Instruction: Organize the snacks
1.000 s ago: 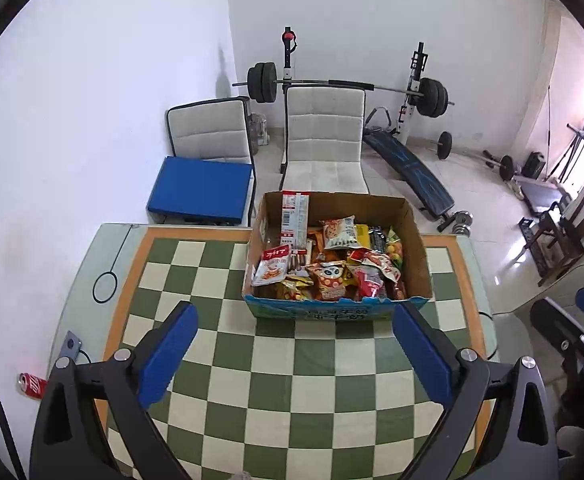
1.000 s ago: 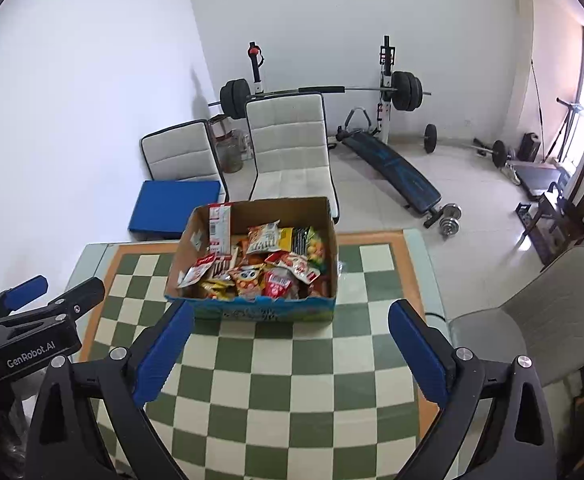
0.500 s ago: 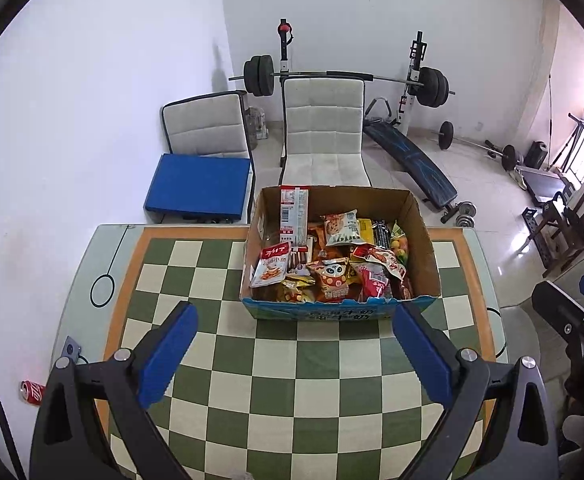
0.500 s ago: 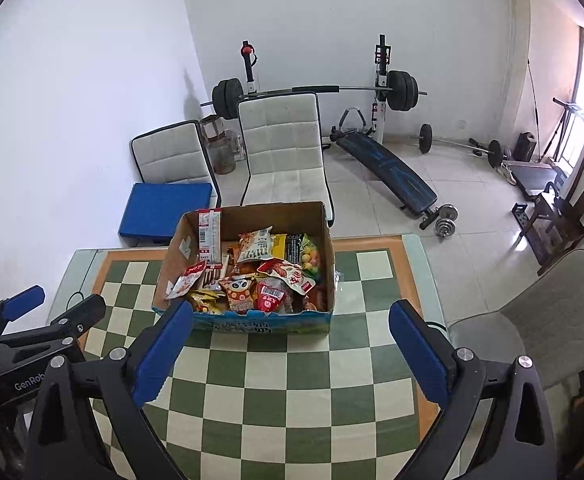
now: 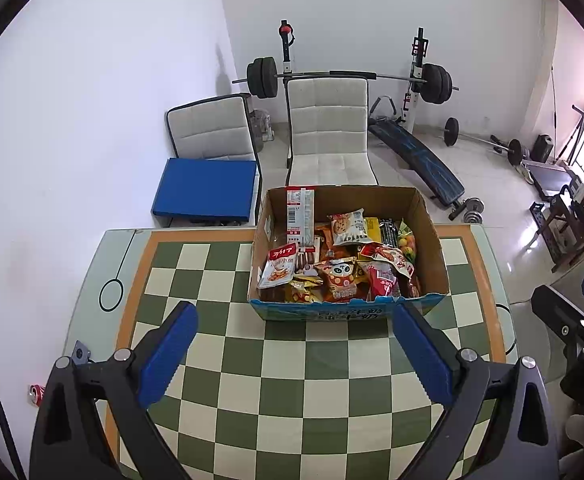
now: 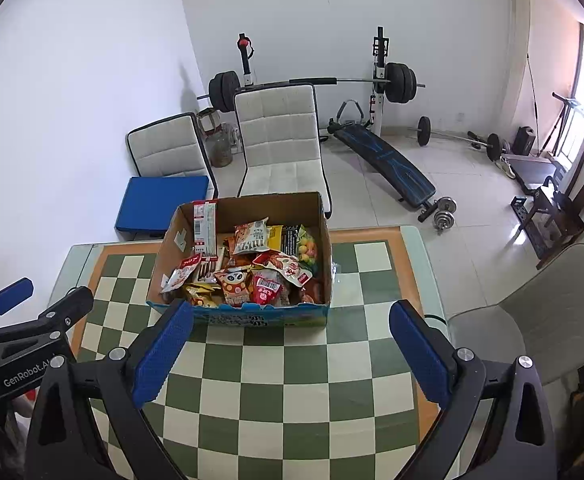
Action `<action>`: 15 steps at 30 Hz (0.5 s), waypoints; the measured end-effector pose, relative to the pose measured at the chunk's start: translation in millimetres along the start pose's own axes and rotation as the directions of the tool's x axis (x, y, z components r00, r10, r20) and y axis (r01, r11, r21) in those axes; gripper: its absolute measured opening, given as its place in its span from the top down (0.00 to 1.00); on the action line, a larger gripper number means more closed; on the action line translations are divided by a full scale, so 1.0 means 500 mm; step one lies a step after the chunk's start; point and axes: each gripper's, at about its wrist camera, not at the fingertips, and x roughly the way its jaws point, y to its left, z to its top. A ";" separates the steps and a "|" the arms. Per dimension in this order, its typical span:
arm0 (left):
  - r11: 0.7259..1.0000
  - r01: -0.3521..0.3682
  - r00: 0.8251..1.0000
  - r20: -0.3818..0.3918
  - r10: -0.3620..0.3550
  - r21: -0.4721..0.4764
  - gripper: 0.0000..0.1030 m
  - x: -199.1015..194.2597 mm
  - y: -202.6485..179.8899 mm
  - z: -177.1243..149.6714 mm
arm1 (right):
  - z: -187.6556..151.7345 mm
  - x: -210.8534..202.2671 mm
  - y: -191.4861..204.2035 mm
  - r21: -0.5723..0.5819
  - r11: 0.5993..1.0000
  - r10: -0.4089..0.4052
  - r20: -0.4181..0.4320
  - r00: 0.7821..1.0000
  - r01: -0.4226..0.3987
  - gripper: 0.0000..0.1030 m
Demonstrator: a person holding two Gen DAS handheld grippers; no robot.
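Hovering with jaws wide apart and empty, the left gripper (image 5: 294,354) and right gripper (image 6: 290,354) face the cardboard snack box (image 5: 348,314) on the checkered table (image 5: 284,400); best descend onto one top packet.

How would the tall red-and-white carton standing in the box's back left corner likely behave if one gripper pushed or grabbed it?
The red-and-white carton looks rigid and box-shaped, so probably stiff to pinch. It stands tall against the cardboard box wall on loose packets, so a push would likely tip it.
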 end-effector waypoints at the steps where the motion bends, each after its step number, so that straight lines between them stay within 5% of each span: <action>1: 1.000 0.001 1.000 -0.001 -0.001 -0.001 0.03 0.000 0.000 0.000 | 0.000 0.000 -0.001 0.001 1.000 0.000 -0.001 1.000 0.000 0.02; 15: 1.000 0.014 1.000 -0.007 -0.014 -0.014 0.03 0.002 0.000 -0.002 | 0.001 -0.004 -0.003 -0.002 1.000 0.002 -0.004 1.000 -0.002 0.02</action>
